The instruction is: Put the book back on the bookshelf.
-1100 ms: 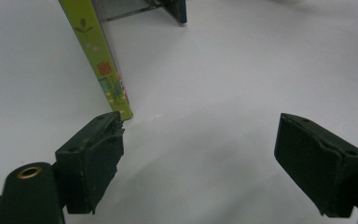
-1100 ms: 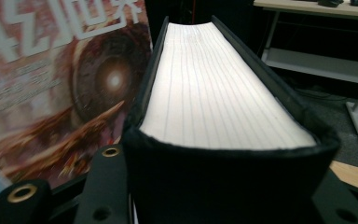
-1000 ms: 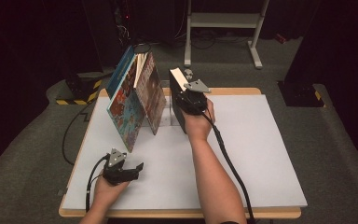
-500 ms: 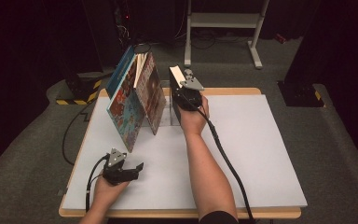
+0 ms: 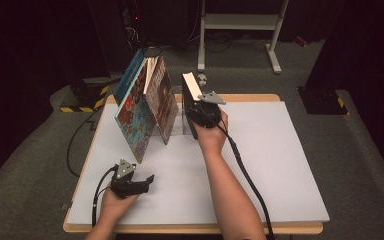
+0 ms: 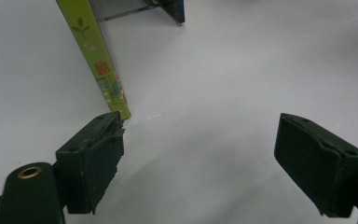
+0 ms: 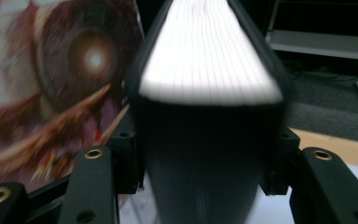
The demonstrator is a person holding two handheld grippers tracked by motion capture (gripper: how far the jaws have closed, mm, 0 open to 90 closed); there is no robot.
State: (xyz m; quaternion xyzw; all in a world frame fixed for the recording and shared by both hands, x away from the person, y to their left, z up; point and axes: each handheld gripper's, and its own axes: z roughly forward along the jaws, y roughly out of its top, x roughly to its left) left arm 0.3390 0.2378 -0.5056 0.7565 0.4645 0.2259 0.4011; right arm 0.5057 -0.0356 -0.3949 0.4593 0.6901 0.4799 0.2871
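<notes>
The right gripper (image 5: 196, 107) is sitting at the black book (image 5: 190, 95) near the table's (image 5: 280, 165) far edge, just right of a clear stand (image 5: 180, 122). In the right gripper view the black book (image 7: 205, 116) is standing upright between the jaws, page edges on top, filling nearly the whole gap. The jaws have just been opening with the book between them, and the blur is making it hard to tell whether the pads are pressing on the covers or just off them.

To the left, two colourful books (image 5: 147, 107) are leaning against each other like a tent, the red one (image 7: 51, 84) right beside the black book.

The left gripper (image 5: 147, 181) is resting low on the table near the front, jaws spread wide with nothing between them. A green book spine (image 6: 95, 60) is standing just ahead of its left jaw.
</notes>
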